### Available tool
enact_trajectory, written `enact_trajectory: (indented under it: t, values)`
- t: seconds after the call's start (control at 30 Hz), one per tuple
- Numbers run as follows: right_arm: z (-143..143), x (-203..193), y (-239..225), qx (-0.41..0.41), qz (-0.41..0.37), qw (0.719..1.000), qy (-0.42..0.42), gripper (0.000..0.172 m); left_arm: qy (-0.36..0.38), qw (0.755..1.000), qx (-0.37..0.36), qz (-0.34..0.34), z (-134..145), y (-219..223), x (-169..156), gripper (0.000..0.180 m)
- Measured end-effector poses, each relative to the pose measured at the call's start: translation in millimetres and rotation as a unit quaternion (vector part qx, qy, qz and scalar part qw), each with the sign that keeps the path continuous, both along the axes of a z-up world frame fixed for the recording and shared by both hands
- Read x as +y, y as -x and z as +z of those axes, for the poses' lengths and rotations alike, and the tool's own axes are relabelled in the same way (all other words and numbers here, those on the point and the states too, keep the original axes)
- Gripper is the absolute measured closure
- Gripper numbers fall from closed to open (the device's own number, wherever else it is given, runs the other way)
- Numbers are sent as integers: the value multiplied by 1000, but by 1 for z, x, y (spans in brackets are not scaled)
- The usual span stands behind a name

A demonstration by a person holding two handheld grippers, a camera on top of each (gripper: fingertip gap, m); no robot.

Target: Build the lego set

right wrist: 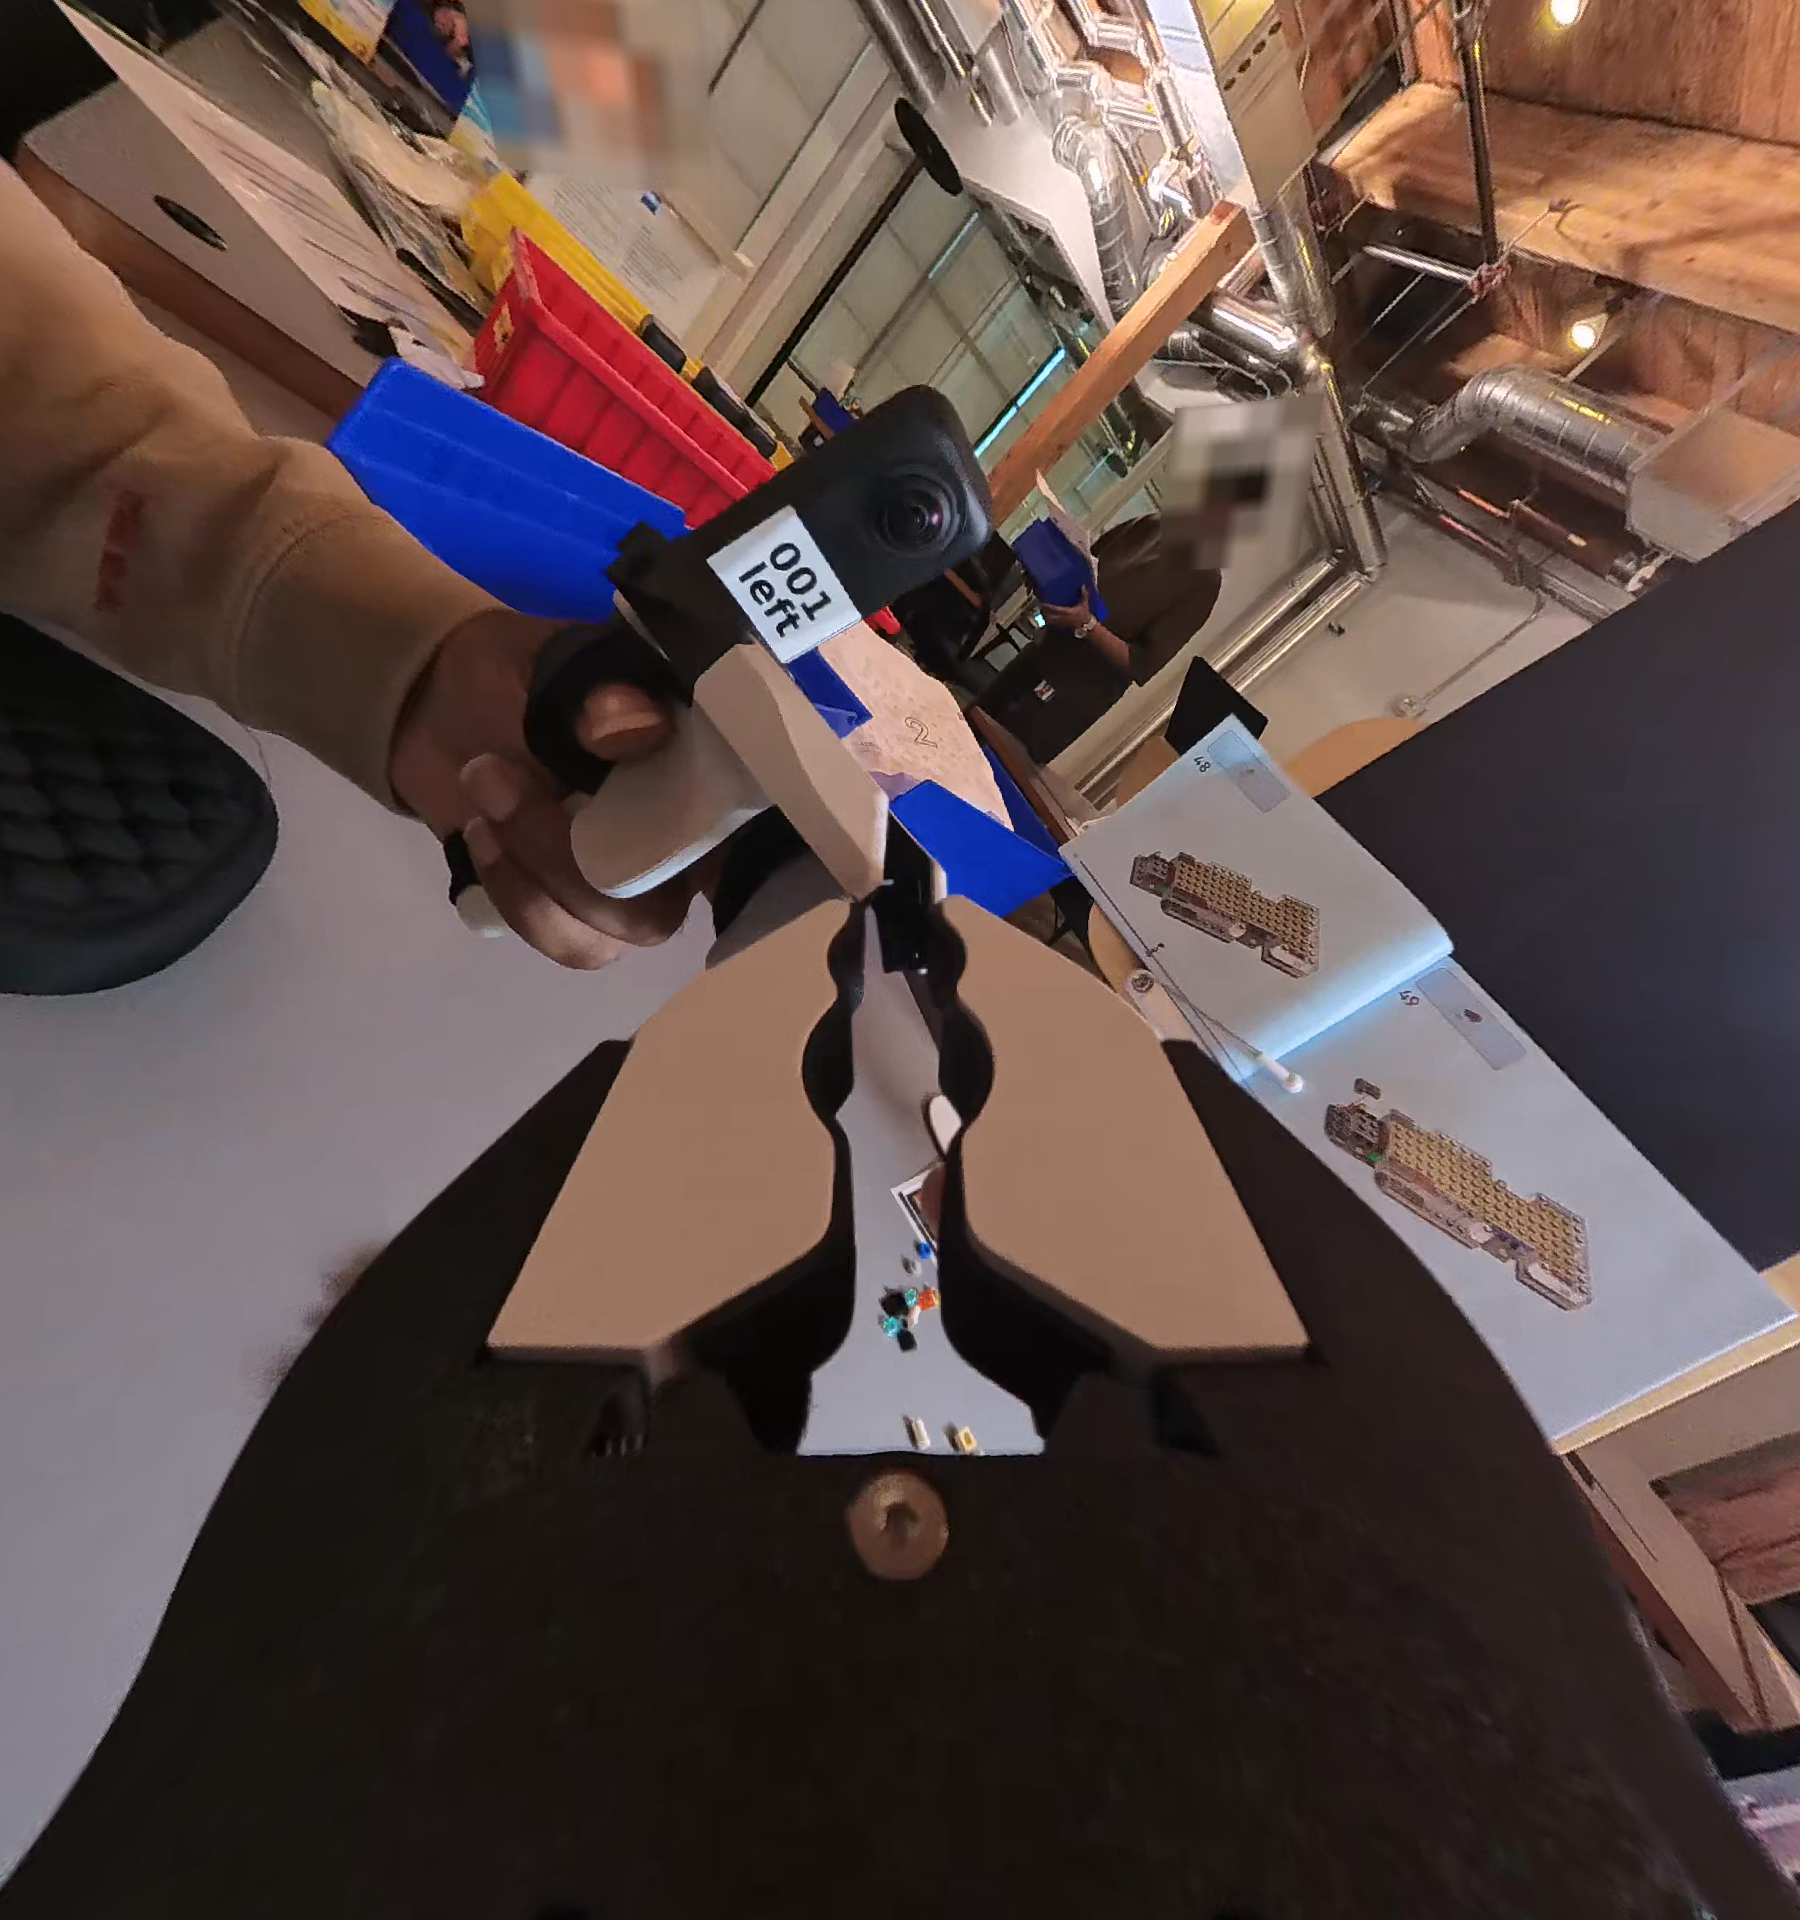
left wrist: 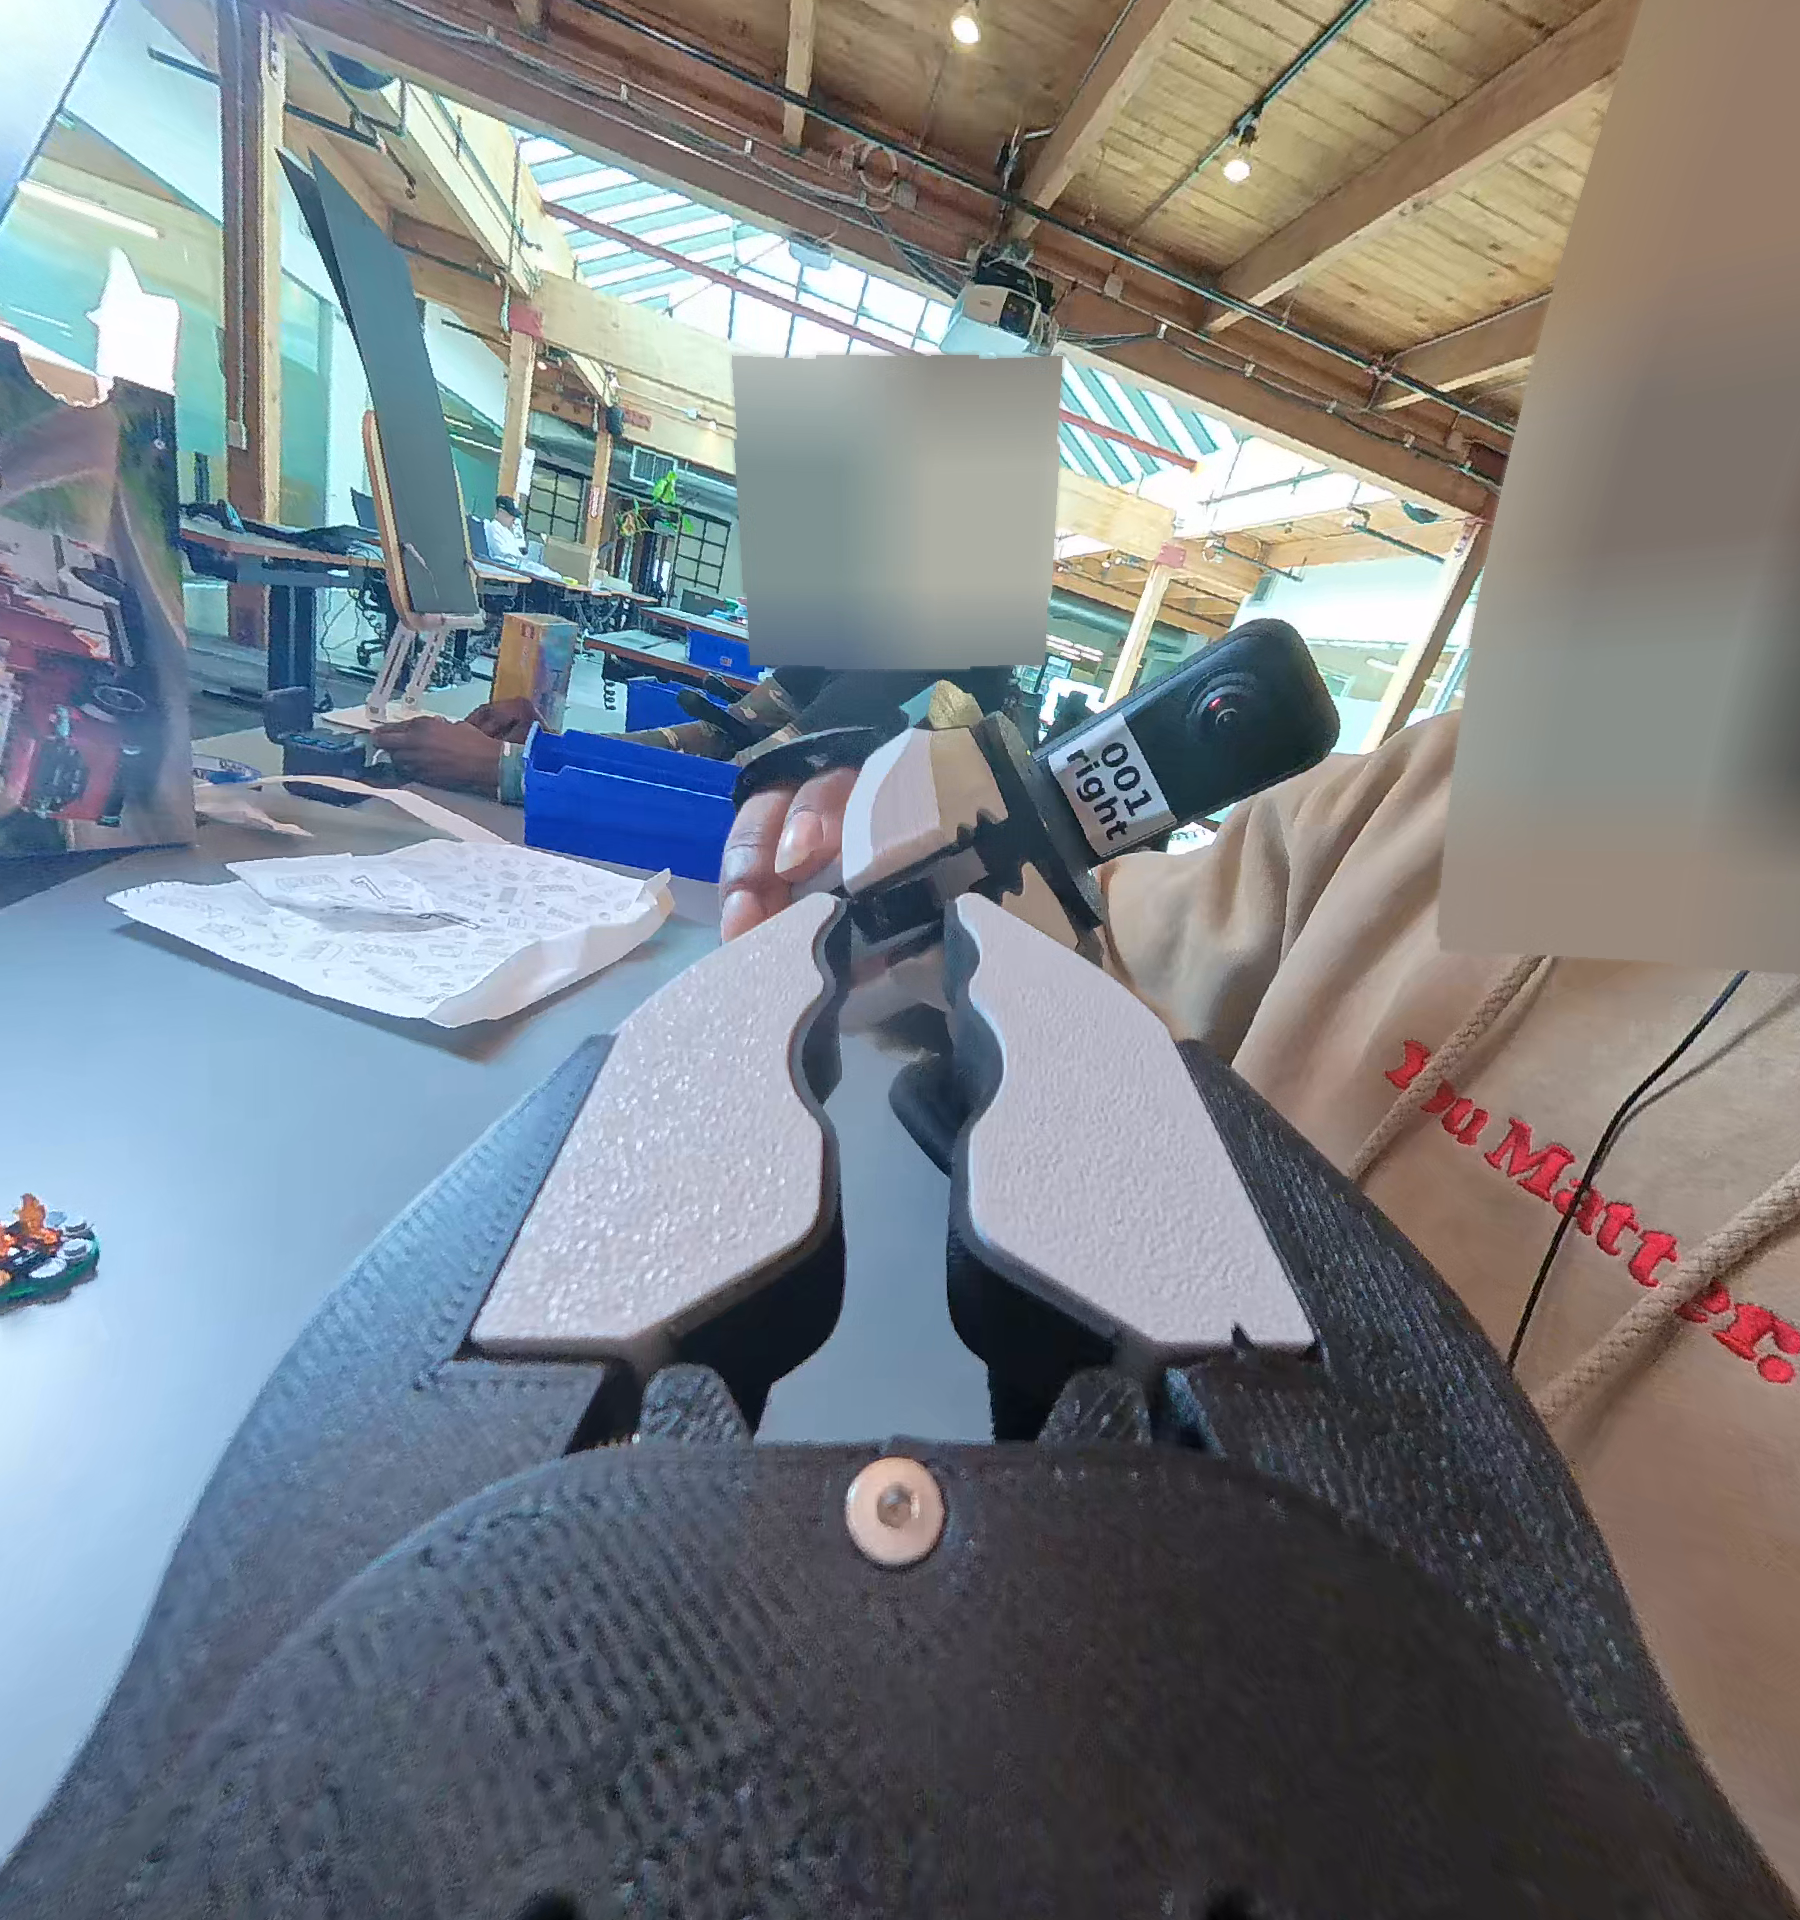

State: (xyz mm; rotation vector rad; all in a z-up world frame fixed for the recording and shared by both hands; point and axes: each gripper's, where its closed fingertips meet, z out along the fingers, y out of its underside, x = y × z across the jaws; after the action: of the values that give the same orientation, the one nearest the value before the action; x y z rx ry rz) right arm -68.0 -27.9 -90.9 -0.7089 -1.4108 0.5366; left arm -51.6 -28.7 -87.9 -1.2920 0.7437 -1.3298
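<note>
Squarely at the meeting point of both tools sits a small black piece [left wrist: 883,923], probably a toy brick. The left hand-held gripper [left wrist: 891,914] is clamped on it, both grey fingertips pressing its sides. The right hand-held gripper [right wrist: 901,920] is closed on it too and, seen from the left camera, comes in from 1 o'clock; from the right camera, the left one enters from 10 o'clock. In the right view the piece's long axis runs 12 to 6, along the fingers. Both tips hang above the grey surface [left wrist: 200,1143]. A printed paper bag [left wrist: 397,925] lies at 10 o'clock and an open instruction booklet [right wrist: 1395,1039] at 3 o'clock.
</note>
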Motion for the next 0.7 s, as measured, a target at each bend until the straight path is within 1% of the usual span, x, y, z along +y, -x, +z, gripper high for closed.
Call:
enact_trajectory:
  t: [0.07,0.13,0.17,0.23,0.27,0.3,0.37,0.43,0.47,0.57,0.7]
  values:
    - [-5,3,1,-14,1,1000,6,164,2,1000,7,8,-4,2,3,164]
    - [-10,8,-1,-40,12,999,30,164,7,1000,16,22,-10,6,6,159]
    - [-16,16,-4,-74,12,996,44,164,11,999,21,35,-13,11,8,157]
    - [-40,48,-16,-178,-9,981,78,164,12,997,37,66,-18,25,11,157]
    - [-59,66,-27,-244,-17,964,100,164,9,995,46,85,-22,33,11,157]
    - [-81,83,-40,-314,-19,941,128,164,6,993,57,102,-26,40,10,158]
    - [-123,110,-67,-427,-15,885,185,164,-2,988,81,132,-37,53,8,162]
    - [-155,128,-85,-498,-10,835,235,164,3,983,97,156,-51,61,6,165]
    - [-166,134,-89,-519,-10,816,254,164,5,981,102,162,-57,64,5,165]
    - [-184,143,-91,-555,-7,784,277,164,9,976,123,180,-71,71,3,164]
    - [-195,149,-87,-578,-15,775,257,163,1,971,140,196,-75,79,-1,164]
